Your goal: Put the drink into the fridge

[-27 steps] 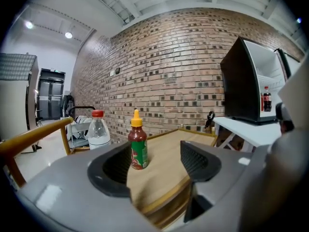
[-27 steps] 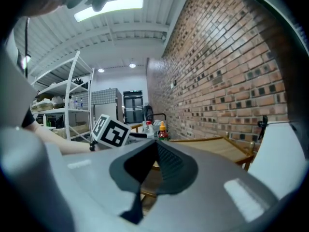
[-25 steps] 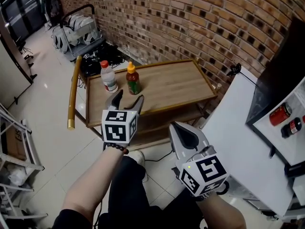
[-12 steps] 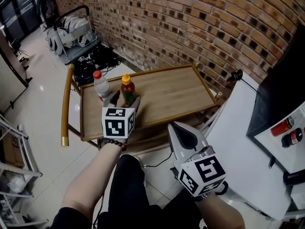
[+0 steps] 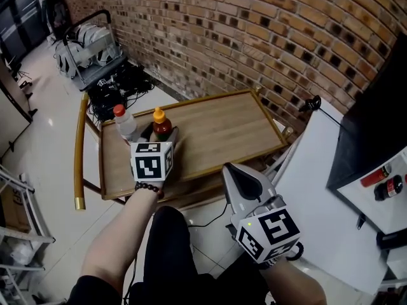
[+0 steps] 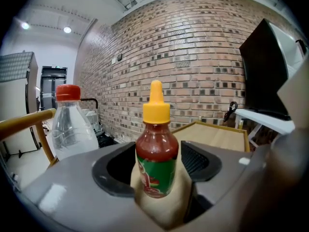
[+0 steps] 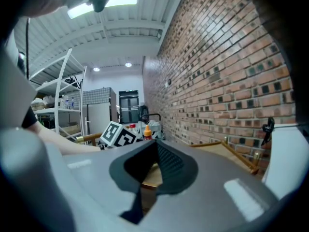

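**A:** where's the drink at?

**B:** The yellow-capped drink bottle (image 6: pixel 155 144) has reddish stuff inside. It's standing on the wooden cart (image 5: pixel 222 129), just beside a clear red-capped water bottle (image 5: pixel 125 123). The left gripper (image 5: pixel 160 134) has its jaws apart either side of it, not pinching. The right gripper (image 5: pixel 236 172) has its jaws together, empty.

**A:** fridge?

**B:** Far right, the fridge shelf (image 5: pixel 375 205) has a red can (image 5: pixel 375 175) and a dark bottle (image 5: pixel 389 187) on it.
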`<state>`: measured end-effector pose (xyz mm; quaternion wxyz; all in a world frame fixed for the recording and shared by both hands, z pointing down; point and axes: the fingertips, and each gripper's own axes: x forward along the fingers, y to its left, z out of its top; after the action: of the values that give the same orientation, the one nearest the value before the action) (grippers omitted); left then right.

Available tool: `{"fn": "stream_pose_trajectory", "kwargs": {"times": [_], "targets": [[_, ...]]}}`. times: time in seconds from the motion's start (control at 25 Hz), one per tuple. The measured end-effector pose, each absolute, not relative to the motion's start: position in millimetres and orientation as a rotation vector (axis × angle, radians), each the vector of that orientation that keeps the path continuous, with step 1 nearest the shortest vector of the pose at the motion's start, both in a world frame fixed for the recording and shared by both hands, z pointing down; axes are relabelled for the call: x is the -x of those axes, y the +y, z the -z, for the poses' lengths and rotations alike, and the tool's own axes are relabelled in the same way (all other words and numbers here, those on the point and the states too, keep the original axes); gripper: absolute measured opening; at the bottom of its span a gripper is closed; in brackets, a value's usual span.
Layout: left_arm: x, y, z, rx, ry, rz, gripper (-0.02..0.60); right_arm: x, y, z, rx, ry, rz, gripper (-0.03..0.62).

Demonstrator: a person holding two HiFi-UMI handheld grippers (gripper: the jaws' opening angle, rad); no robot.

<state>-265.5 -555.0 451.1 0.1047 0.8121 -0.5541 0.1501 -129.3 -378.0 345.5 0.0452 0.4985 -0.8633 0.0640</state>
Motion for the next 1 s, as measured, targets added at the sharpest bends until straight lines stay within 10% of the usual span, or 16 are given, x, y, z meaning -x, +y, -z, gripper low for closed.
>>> {"fn": "stream_pose_trajectory", "kwargs": {"times": [1.0], "targets": [[175.9,-409.0,-336.9,-2.701,-1.446,-0.283,0.277,87.1,-261.1,-304.0,-1.622,-2.64,-0.067,0.0]]}}
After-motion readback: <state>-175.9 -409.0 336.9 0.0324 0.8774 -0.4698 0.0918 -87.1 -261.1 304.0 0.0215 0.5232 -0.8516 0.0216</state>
